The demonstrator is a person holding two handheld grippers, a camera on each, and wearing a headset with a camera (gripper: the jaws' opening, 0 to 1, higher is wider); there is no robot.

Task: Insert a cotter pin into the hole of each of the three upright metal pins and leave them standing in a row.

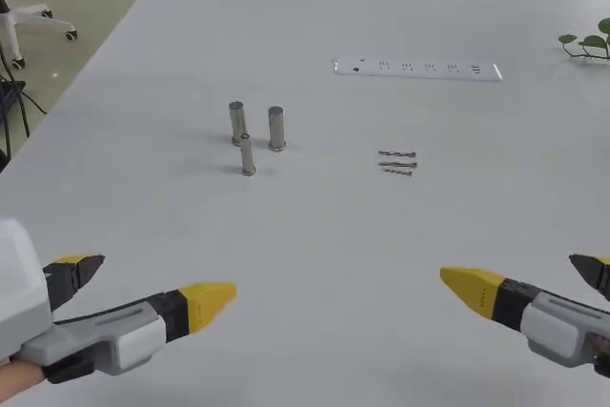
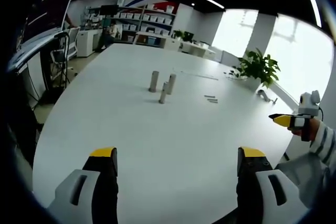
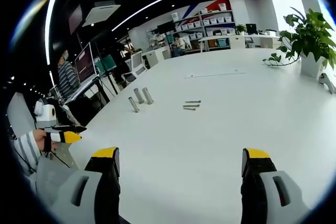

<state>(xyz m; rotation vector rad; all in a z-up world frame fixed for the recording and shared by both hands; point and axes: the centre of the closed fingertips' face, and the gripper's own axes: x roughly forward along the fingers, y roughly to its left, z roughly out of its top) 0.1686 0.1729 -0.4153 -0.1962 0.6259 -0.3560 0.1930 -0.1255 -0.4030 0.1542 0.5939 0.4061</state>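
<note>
Three metal pins (image 1: 248, 154) stand upright in a tight cluster near the middle of the white table (image 1: 315, 264): two side by side at the back and a thinner one just in front of them, so they form a triangle and not a row. To their right, apart from them, the cotter pins (image 1: 396, 165) lie flat on the tabletop, parallel and close together. No cotter pin sits in any of the upright pins. Both groups are well ahead of the two grippers, which hover low over the near edge of the table. The left gripper (image 1: 148, 281) is at the near left with its yellow-tipped jaws spread wide and nothing between them; the metal pins are ahead of it and a little to its right. The right gripper (image 1: 519, 274) is at the near right, its jaws equally wide apart and holding nothing. A white power strip (image 1: 416, 69) lies beyond the cotter pins, and a plant (image 1: 591, 43) shows at the far right edge.
</note>
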